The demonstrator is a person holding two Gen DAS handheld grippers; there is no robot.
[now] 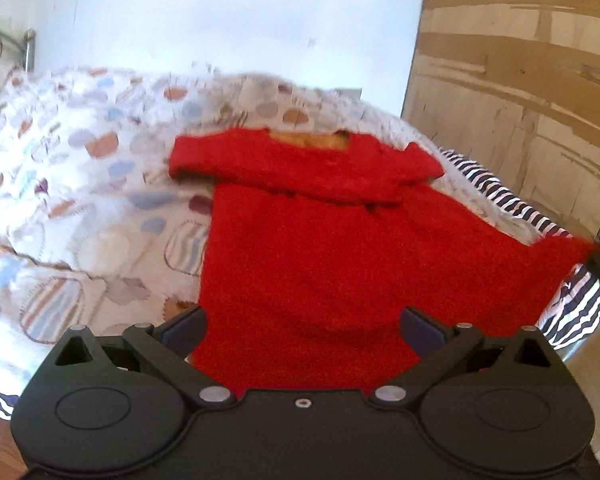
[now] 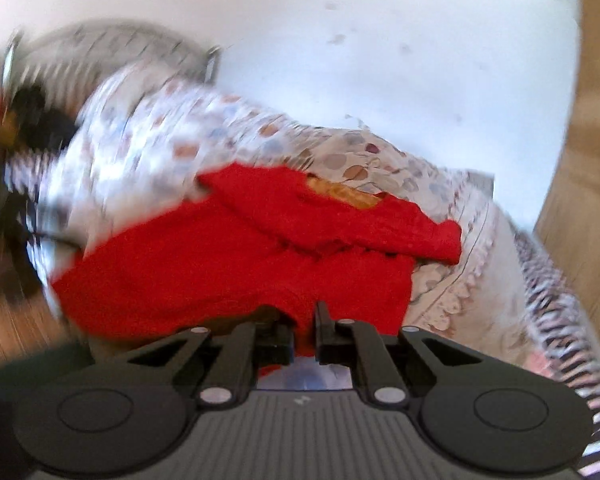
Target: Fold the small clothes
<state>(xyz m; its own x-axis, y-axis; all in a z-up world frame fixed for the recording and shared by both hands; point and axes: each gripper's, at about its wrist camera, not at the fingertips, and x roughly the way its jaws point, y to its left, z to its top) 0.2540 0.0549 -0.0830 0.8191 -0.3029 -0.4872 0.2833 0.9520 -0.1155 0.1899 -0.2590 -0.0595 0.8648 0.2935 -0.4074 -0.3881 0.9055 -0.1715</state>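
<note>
While both views are blurred, the items read as follows, left to right.

Item 1: patterned quilt (image 1: 80,184), spread over the bed, lying left of and beyond the left gripper (image 1: 302,326).

Item 2: red knitted sweater (image 1: 320,240), laid on the quilt straight ahead of the left gripper. Both sleeves are folded across the chest just below the neckline; the body is not yet folded. The hem passes between the left gripper's fingers (image 1: 184,328), which stand wide apart and grip nothing.

Item 3: right gripper (image 2: 304,330), seen at the far right edge of the left view as a dark shape at the hem's drawn-out corner. In its own view the fingers are closed together on the red hem, which is pinched between them.

Item 4: striped sheet (image 1: 580,308), under the quilt, right of the sweater.

Item 5: wooden wardrobe (image 1: 520,80), far right.

Progress, by judgement: sleeves done; body fold remaining, with one hem corner secured and the other unheld.
</note>
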